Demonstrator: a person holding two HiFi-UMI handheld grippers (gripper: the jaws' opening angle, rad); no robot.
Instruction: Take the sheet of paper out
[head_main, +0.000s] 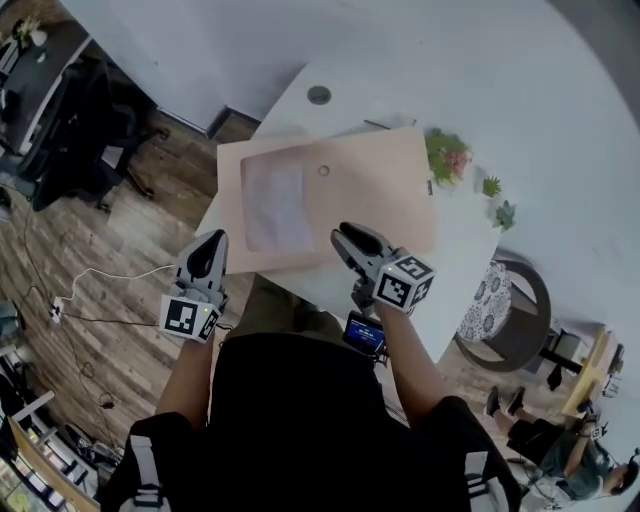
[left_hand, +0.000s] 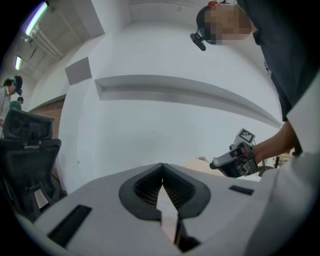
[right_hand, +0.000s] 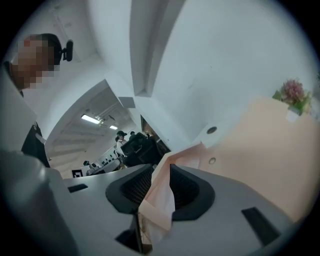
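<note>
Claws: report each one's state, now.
Left claw: closed, tips together; nothing identifiable held.
Right claw: open, with a crumpled edge of the peach envelope in the gap, apparently unclamped.

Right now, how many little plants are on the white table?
3. A small pink-flowered plant sits off the large peach paper envelope's far right corner; two small green plants stand along the white table's right edge. Others may be hidden.

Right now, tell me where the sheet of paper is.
In the head view, the sheet of paper shows as a pale patch inside the left half of the peach envelope, left of its round clasp, on the white table.
</note>
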